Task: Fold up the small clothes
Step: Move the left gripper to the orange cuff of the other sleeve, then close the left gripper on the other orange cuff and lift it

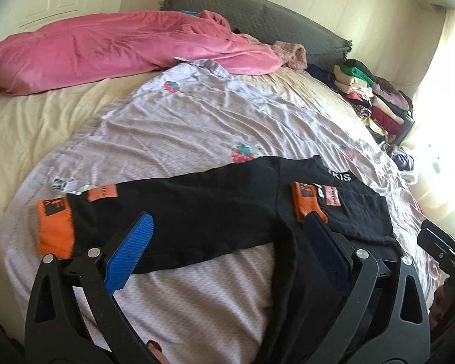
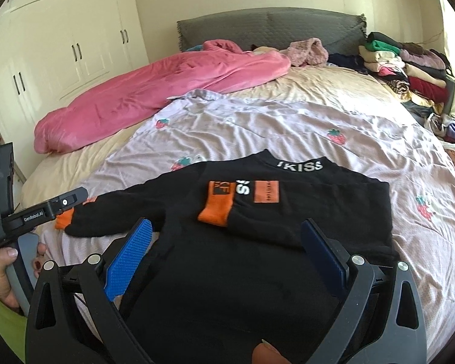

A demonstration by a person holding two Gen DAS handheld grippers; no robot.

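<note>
A small black sweater (image 1: 203,209) (image 2: 257,257) with orange cuffs and white neck lettering lies flat on the strawberry-print sheet (image 1: 173,127). Its right sleeve is folded across the chest, orange cuff (image 2: 217,209) on top. Its left sleeve stretches out to the side, ending in an orange cuff (image 1: 54,227). My left gripper (image 1: 230,227) is open above the outstretched sleeve and the sweater's body. My right gripper (image 2: 227,233) is open above the sweater's lower body. The left gripper's housing (image 2: 30,215) shows at the left of the right wrist view, held by a hand.
A pink duvet (image 1: 106,48) (image 2: 154,91) lies across the far side of the bed. A grey headboard (image 2: 270,27) stands behind it. Stacks of folded clothes (image 1: 376,97) (image 2: 406,66) sit at the far right. White wardrobes (image 2: 60,45) stand at the left.
</note>
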